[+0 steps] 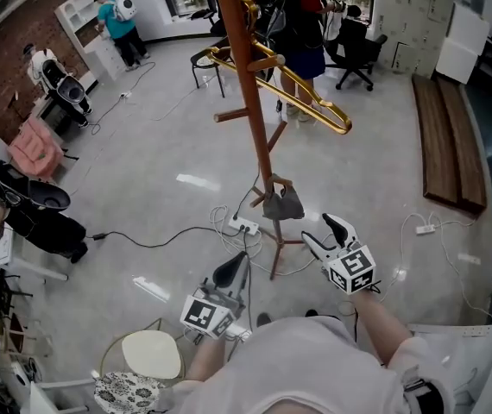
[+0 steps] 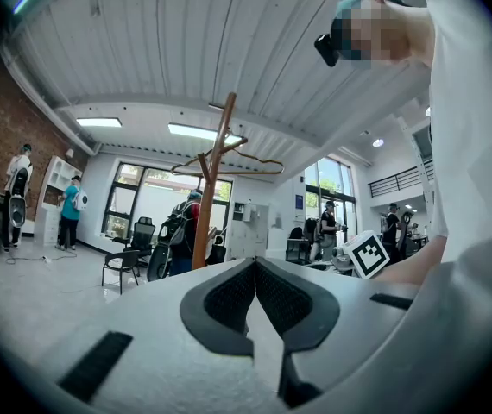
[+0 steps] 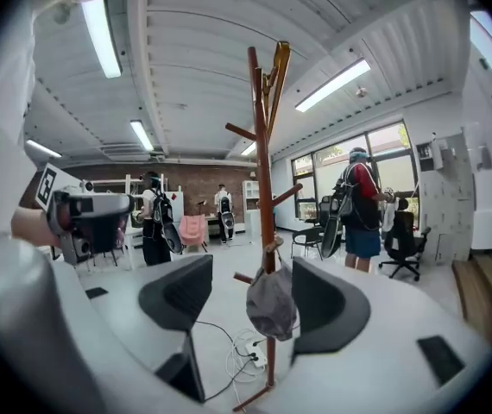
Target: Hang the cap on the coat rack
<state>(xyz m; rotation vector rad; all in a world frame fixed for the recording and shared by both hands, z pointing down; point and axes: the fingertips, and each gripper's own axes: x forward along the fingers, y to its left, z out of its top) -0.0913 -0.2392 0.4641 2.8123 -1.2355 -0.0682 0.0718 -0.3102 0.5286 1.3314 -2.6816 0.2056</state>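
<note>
A grey cap (image 1: 283, 204) hangs from a low peg of the brown wooden coat rack (image 1: 244, 84); the right gripper view shows the cap (image 3: 272, 304) against the pole (image 3: 265, 188), beyond the jaws. My right gripper (image 1: 324, 232) is open and empty, a short way right of the cap and apart from it. My left gripper (image 1: 235, 268) is shut with nothing in it, held low near the rack's foot. In the left gripper view the rack (image 2: 214, 192) stands farther off.
A white power strip (image 1: 244, 226) and loose cables (image 1: 142, 241) lie on the floor by the rack's base. A gold hanger (image 1: 315, 106) sticks out from the rack. People stand behind the rack and at the far left. A round stool (image 1: 152, 354) is near my left side.
</note>
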